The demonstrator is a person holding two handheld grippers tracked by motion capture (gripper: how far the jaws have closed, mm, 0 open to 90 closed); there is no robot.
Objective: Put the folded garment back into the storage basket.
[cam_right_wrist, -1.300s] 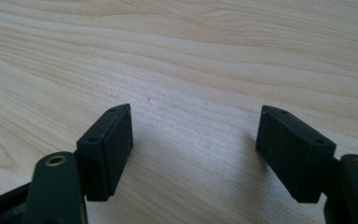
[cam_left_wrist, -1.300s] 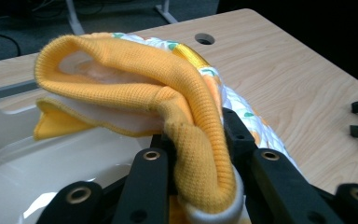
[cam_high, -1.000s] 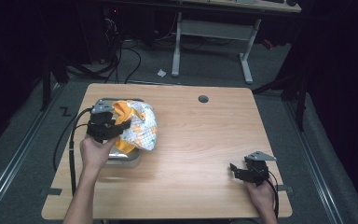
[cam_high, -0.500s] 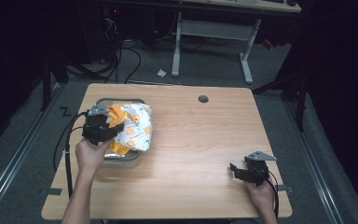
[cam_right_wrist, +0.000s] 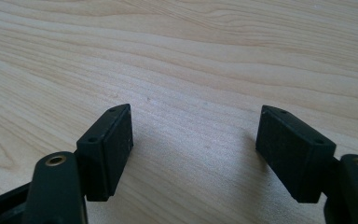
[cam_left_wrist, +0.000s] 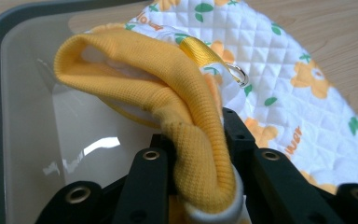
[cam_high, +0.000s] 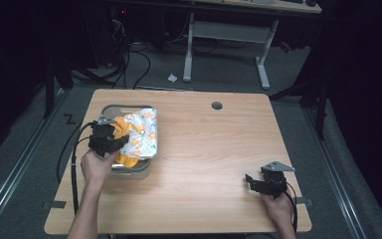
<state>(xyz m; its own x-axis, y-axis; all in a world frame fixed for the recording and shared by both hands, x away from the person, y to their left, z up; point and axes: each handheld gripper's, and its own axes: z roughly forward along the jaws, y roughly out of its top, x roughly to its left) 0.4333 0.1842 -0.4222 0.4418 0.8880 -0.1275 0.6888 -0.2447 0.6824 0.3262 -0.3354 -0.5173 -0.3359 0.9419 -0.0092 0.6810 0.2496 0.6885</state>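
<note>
left tongs [cam_left_wrist: 193, 186]: clamped on cloth [cam_left_wrist: 177, 107], hanging over tub [cam_high: 110, 110], left tabletop edge | right tongs [cam_right_wrist: 193, 154]: open, idle

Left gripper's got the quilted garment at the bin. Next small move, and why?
Probably lower the left gripper a little further into the grey bin, then let go. Its jaws are shut on the garment by the yellow ribbed cuff, but much of the quilted cloth drapes over the bin's rim onto the table. The right gripper rests open, apart.
</note>
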